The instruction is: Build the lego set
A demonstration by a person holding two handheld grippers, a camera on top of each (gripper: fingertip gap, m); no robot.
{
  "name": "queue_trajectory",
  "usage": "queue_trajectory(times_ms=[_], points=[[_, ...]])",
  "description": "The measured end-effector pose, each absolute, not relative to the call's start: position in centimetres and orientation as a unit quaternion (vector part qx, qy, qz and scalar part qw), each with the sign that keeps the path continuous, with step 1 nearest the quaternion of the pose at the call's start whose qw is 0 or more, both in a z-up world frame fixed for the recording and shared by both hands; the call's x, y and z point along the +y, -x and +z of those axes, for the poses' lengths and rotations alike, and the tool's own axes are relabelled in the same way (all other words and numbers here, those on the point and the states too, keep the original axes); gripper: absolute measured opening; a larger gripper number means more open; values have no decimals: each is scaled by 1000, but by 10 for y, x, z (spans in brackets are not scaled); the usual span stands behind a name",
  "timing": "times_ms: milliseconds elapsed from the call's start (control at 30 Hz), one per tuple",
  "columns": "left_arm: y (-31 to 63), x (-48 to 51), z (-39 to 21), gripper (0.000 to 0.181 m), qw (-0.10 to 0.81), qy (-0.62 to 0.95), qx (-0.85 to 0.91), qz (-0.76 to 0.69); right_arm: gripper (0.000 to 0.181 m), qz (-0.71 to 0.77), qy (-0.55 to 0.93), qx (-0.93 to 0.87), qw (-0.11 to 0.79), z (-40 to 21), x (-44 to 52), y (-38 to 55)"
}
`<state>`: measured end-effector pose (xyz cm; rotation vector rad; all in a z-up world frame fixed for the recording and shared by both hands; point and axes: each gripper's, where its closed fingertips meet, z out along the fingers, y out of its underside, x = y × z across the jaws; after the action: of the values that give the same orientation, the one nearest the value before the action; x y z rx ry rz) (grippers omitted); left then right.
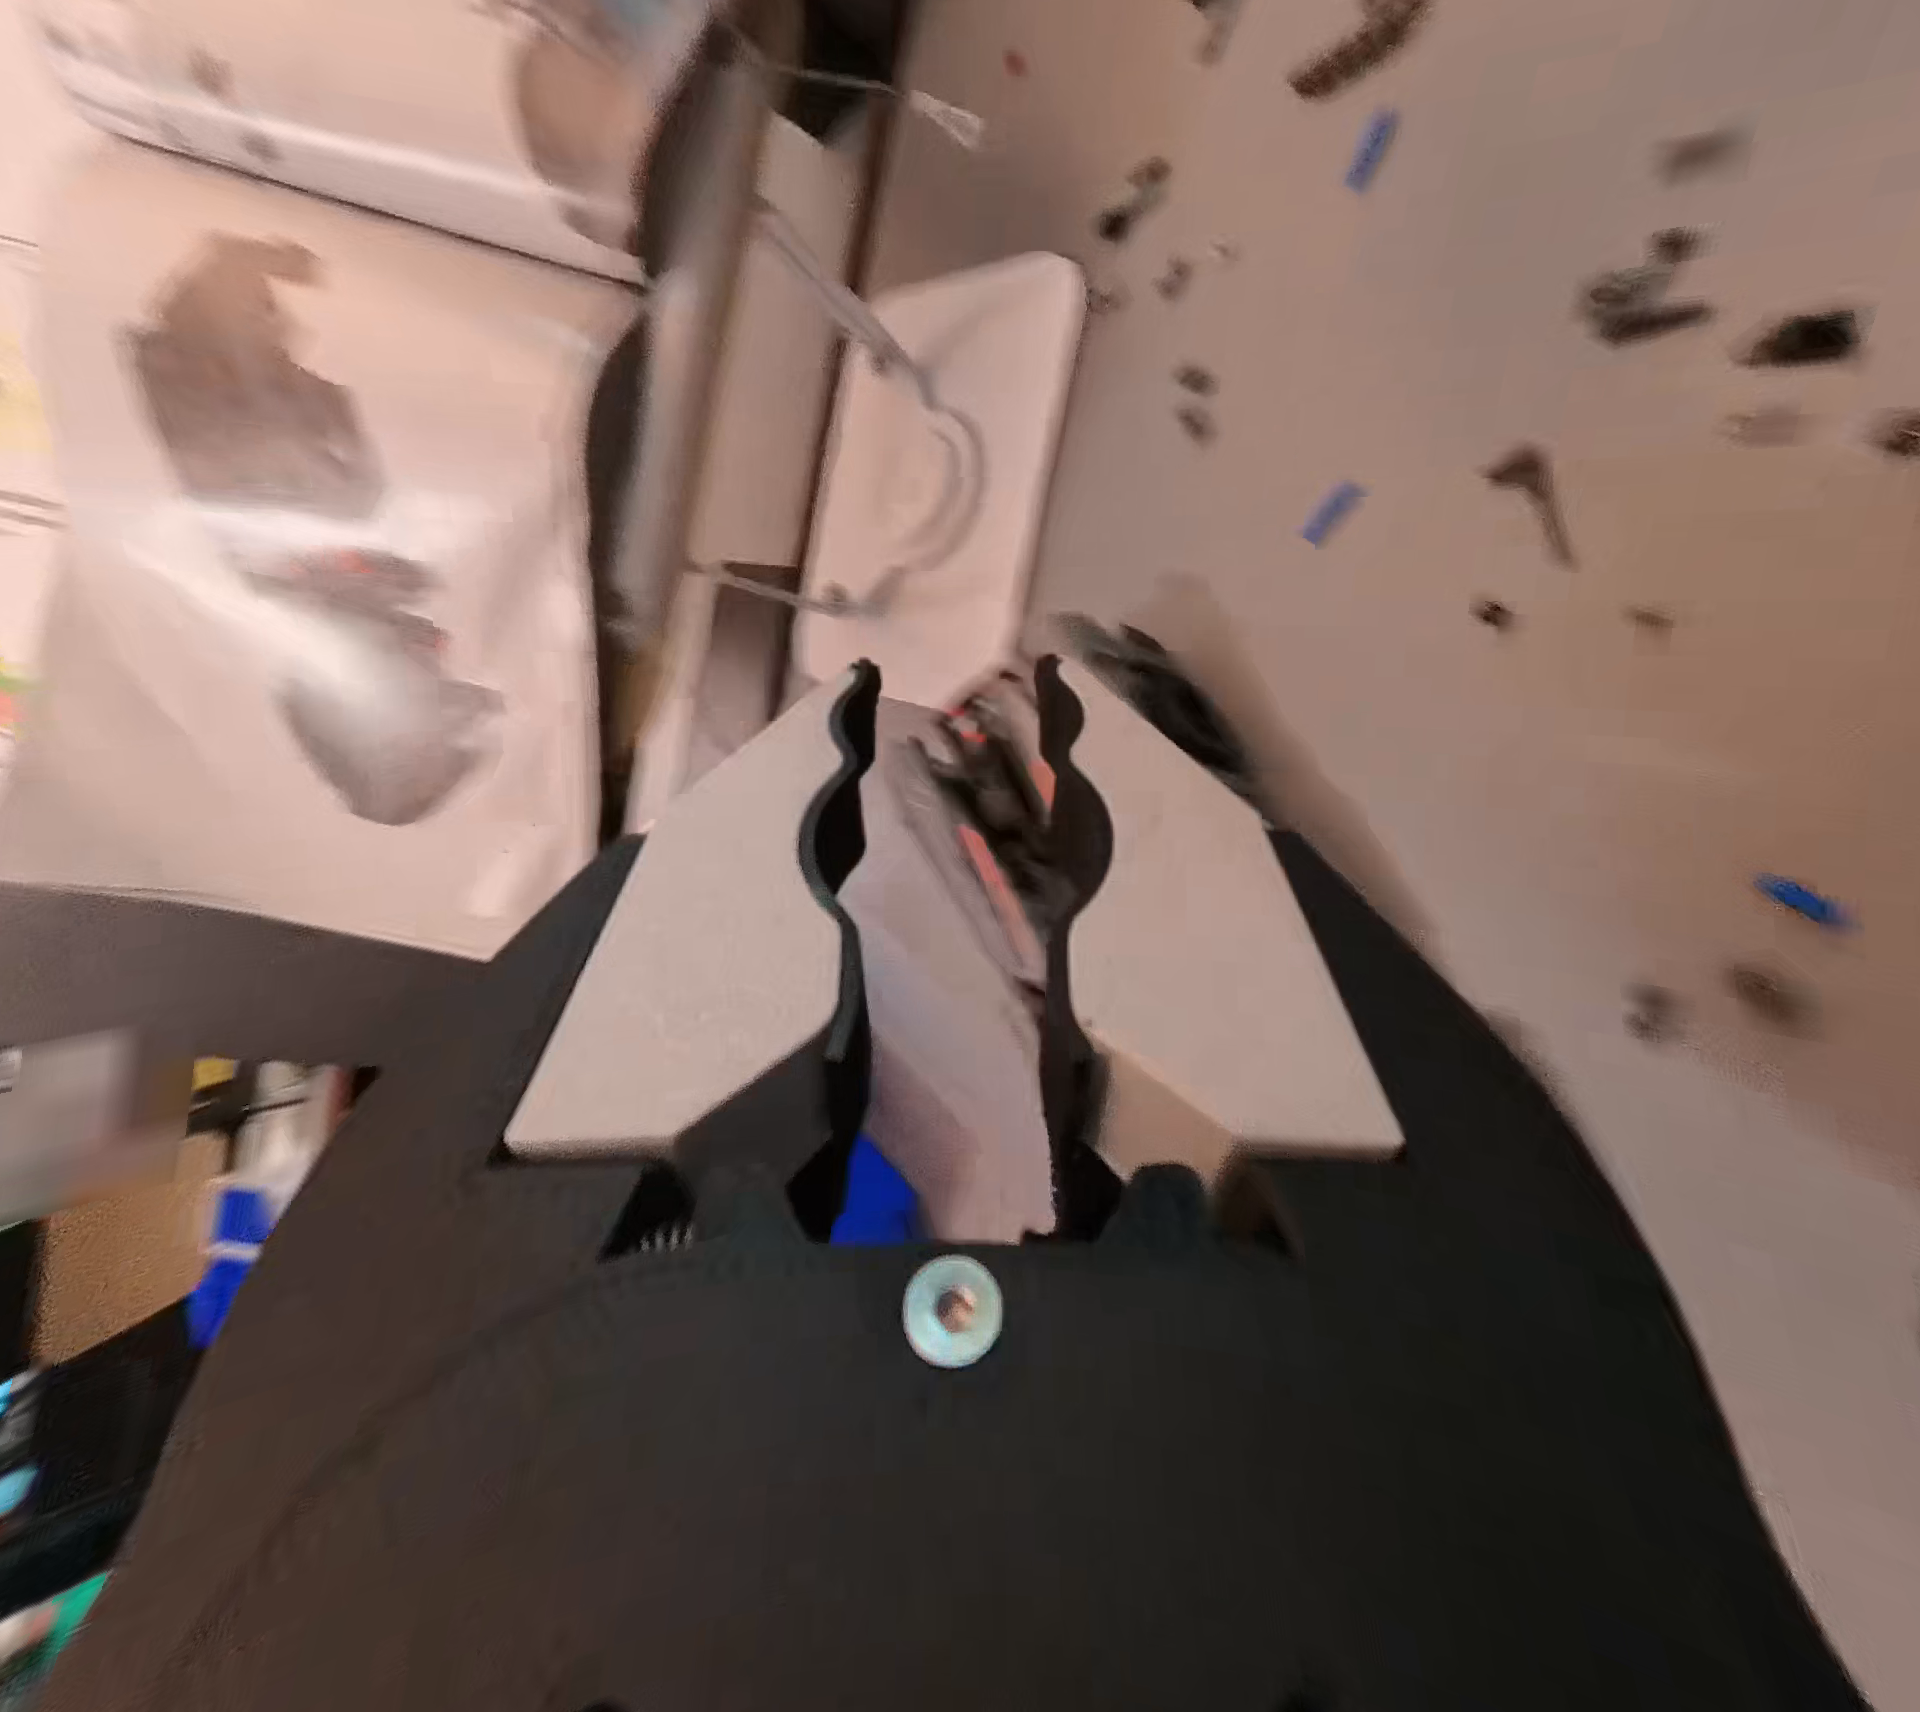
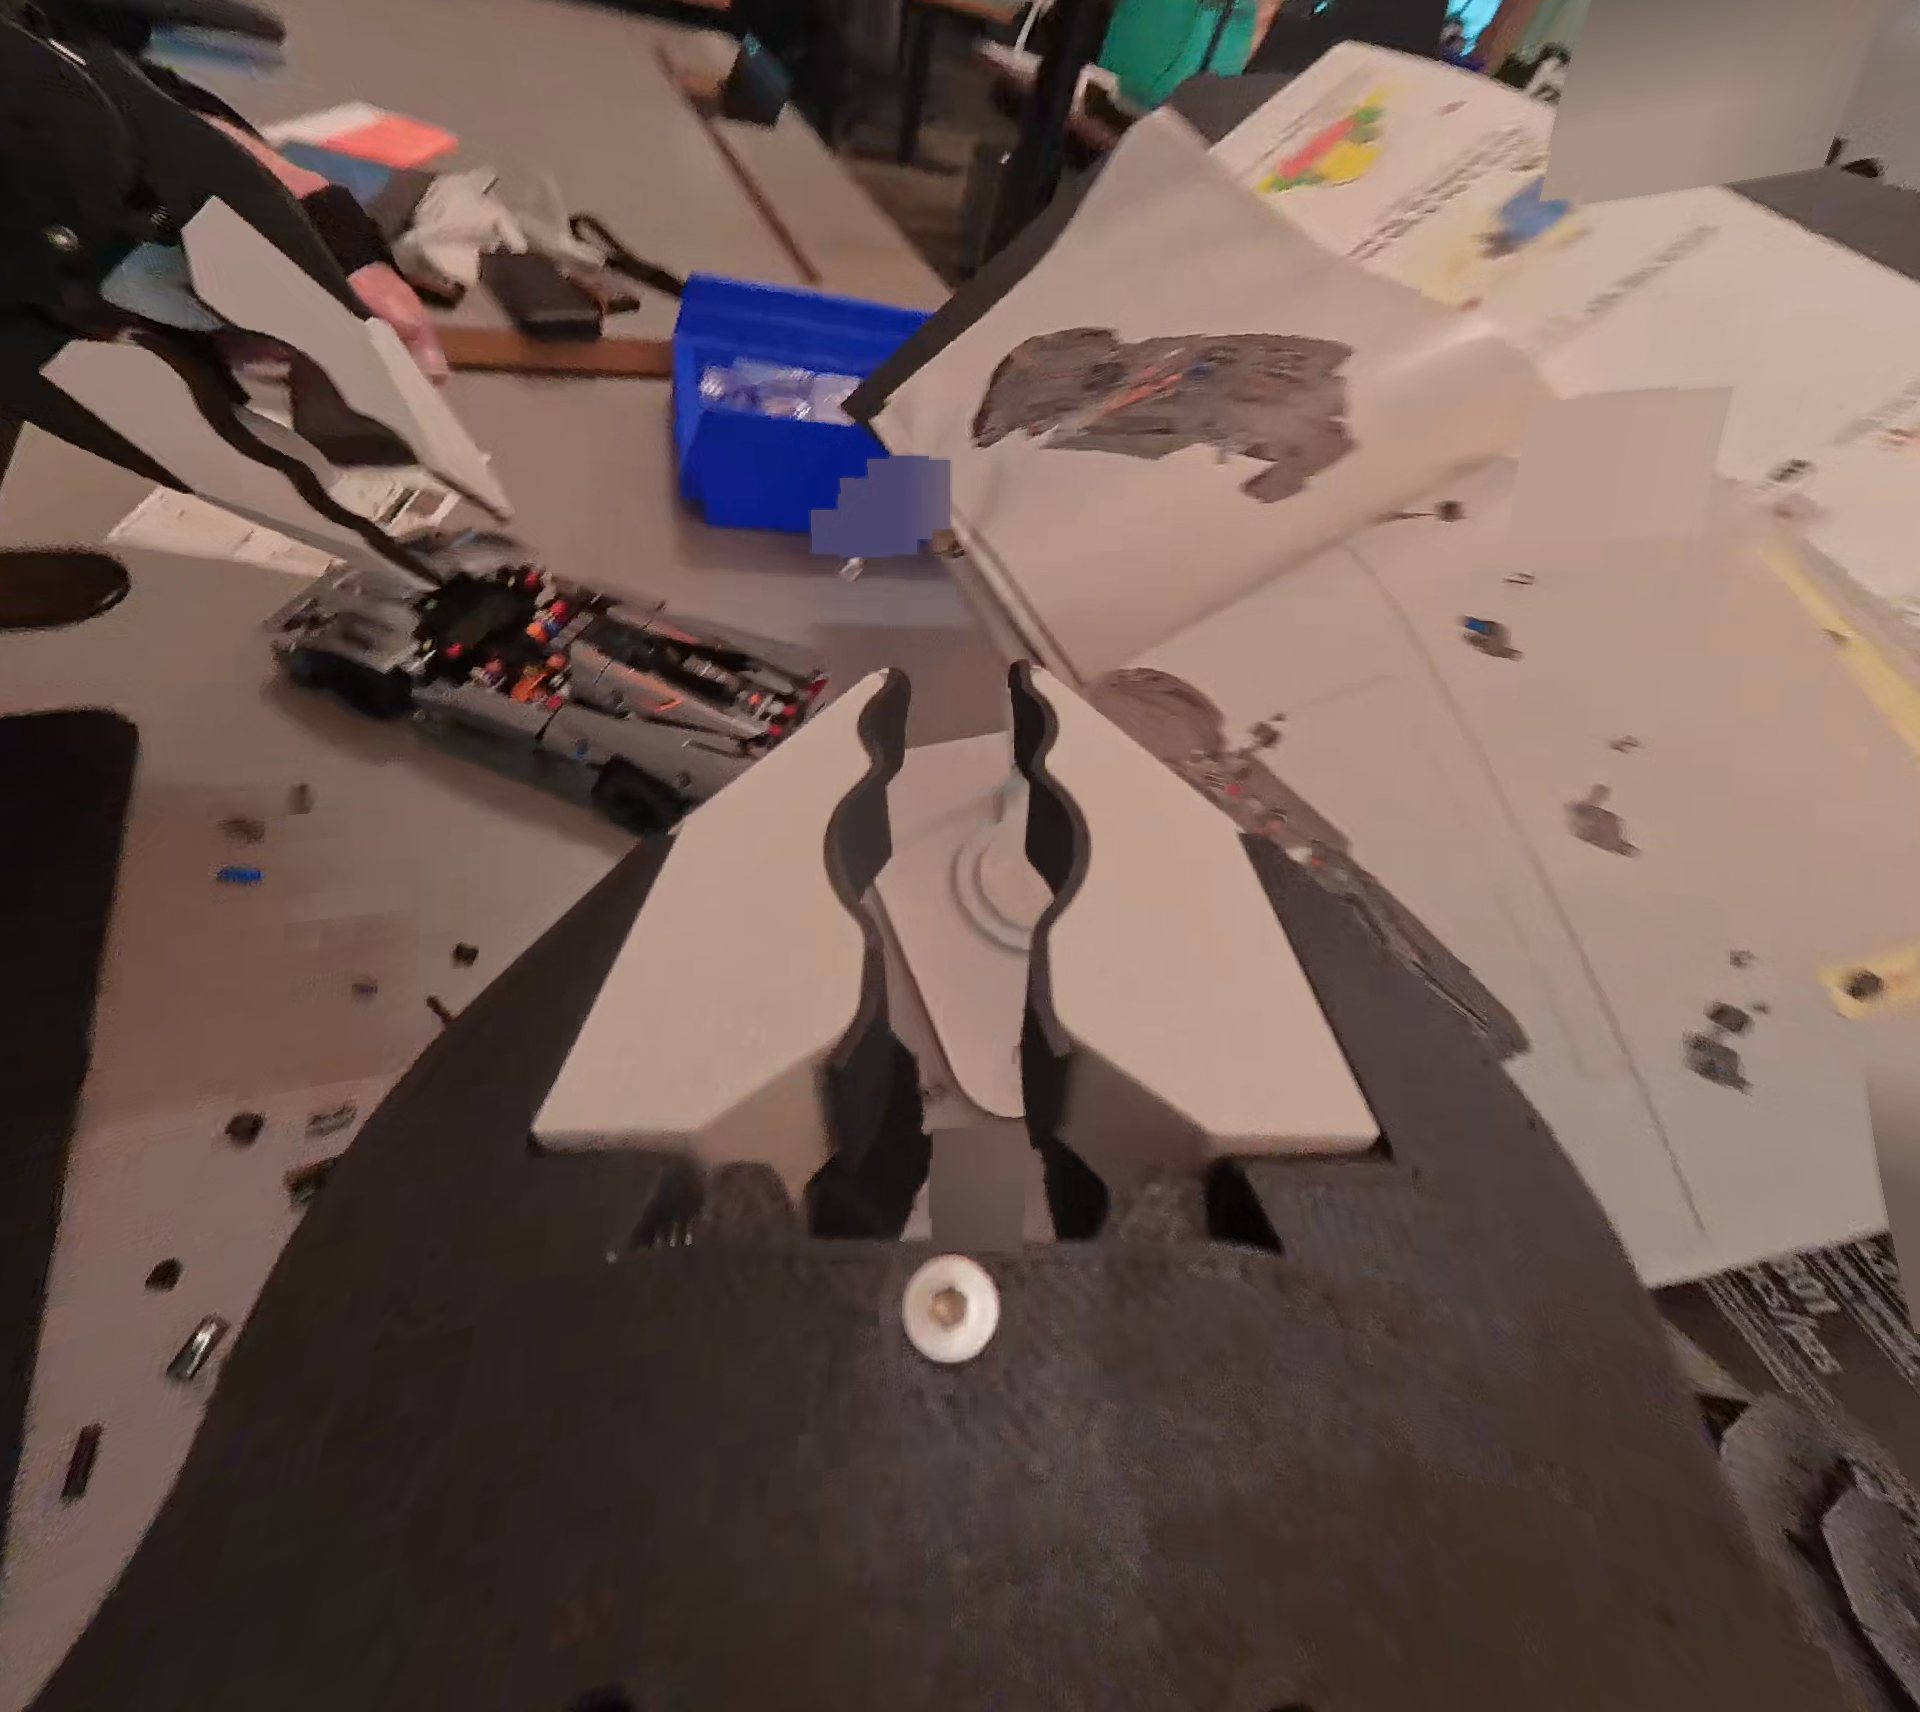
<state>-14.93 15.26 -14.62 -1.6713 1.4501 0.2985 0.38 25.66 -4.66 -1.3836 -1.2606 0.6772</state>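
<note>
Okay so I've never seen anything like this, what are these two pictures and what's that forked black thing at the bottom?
Each picture comes from a camera on a hand-held claw, looking along its two grey fingers. No robot: a person holds one in each hand. The right claw is open over an instruction booklet's curling page; nothing is gripped. In that view, the left claw reaches down to a half-built grey lego car, near a blue bin. Loose small pieces lie scattered on the table. The left view is too blurred to show a grip.
</note>
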Motion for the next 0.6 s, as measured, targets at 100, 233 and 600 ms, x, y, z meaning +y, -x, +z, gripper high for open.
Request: queue_trajectory(times_ms=[100, 233, 600], points=[[170, 104, -192, 21, 360, 696, 609, 123, 19, 257, 582, -575, 514, -66, 238, 17], [175, 52, -239, 22, 301, 731, 610, 59, 18, 208, 605, -613, 463, -111, 233, 22], [178, 12, -334, 40, 205, 796, 568, -40, 18, 224, 651, -593, 417, -189, 220, -16]])
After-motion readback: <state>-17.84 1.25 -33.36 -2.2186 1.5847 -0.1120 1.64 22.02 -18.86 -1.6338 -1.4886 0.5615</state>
